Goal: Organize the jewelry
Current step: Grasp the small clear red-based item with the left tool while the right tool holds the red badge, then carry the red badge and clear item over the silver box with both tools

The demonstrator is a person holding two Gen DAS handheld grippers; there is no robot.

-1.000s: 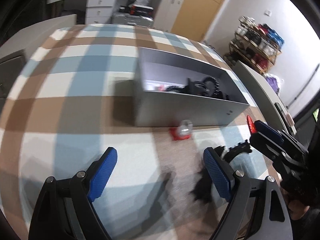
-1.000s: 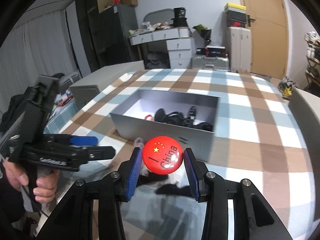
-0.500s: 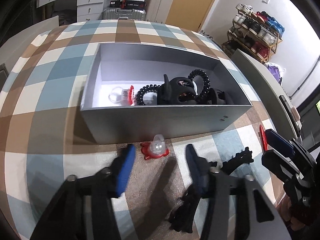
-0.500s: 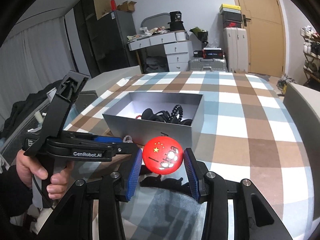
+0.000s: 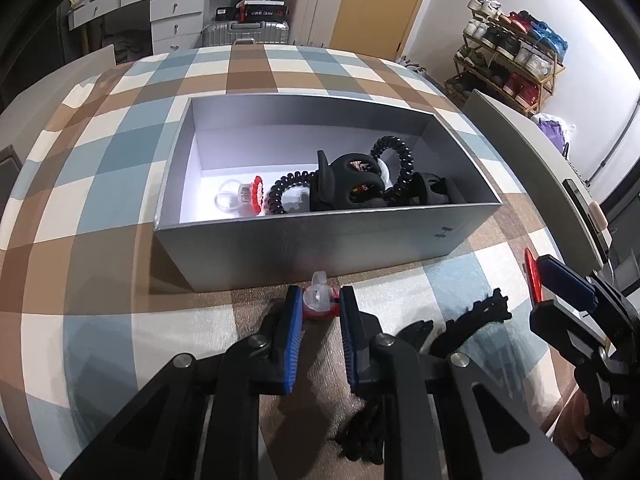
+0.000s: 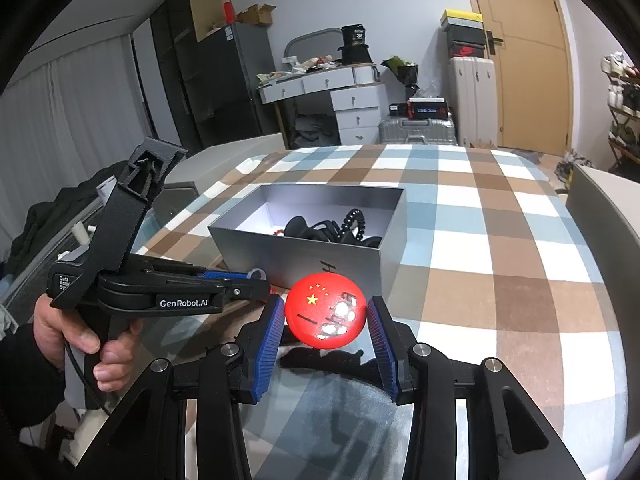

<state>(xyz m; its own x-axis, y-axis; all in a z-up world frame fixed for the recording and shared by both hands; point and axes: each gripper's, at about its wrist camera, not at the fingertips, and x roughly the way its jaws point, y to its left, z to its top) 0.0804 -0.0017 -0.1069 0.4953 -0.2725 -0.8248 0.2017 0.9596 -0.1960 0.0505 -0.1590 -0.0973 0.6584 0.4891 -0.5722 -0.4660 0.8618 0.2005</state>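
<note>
A grey open box (image 5: 320,236) on the checked tablecloth holds black hair clips, a black coil hair tie (image 5: 394,160) and a clear ring with a red top (image 5: 240,198). My left gripper (image 5: 318,306) is shut on a small clear and red ring (image 5: 318,300) on the cloth just in front of the box. My right gripper (image 6: 326,320) is shut on a round red badge (image 6: 326,312) with a flag and lettering, held above the table near the box (image 6: 320,256). The badge shows edge-on in the left wrist view (image 5: 532,276).
A black hair clip (image 5: 476,320) lies on the cloth right of my left gripper, and another black clip (image 5: 366,440) lies under it. A grey chair back (image 6: 604,248) stands at the table's right side. The left gripper (image 6: 160,288) and its hand show left of the badge.
My left gripper swung toward the box, came down over the small red ring and closed on it. My right gripper kept hold of the badge and drifted slightly back from the box.
</note>
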